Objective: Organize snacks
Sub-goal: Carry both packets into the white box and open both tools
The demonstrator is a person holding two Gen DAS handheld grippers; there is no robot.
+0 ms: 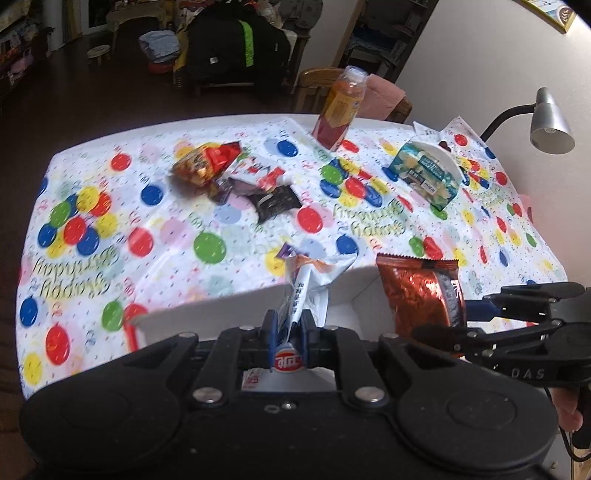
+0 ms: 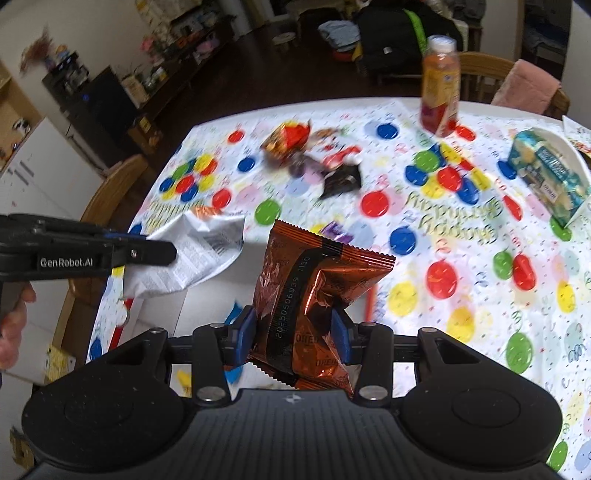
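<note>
Fingers of left gripper (image 1: 288, 328) pinch a white packet (image 1: 306, 284), right gripper (image 2: 293, 332) a copper packet (image 2: 314, 280), its lower end hidden.

A lived-in home, dining/living rm. Round white table w/ a plastic balloon-print "Happy Birthday" tablecloth (image 1: 229, 258) covering its top to the far edge; curved-back wooden dining chairs (image 2: 110, 192) pushed to the table's left and far edges, one w/ a pink towel (image 2: 524, 86) draped over its back. Dark wood floor (image 1: 74, 96) beyond the far edge, then a black-and-neon-green bag (image 1: 236, 48) piled w/ clothes on a seat, a small round wooden stool (image 1: 99, 51), cluttered open shelves w/ household bits along the left wall (image 2: 177, 44). Silver gooseneck desk lamp (image 1: 550, 122) by the table's right edge, framed picture corner (image 1: 557, 16) on the plain wall.
</note>
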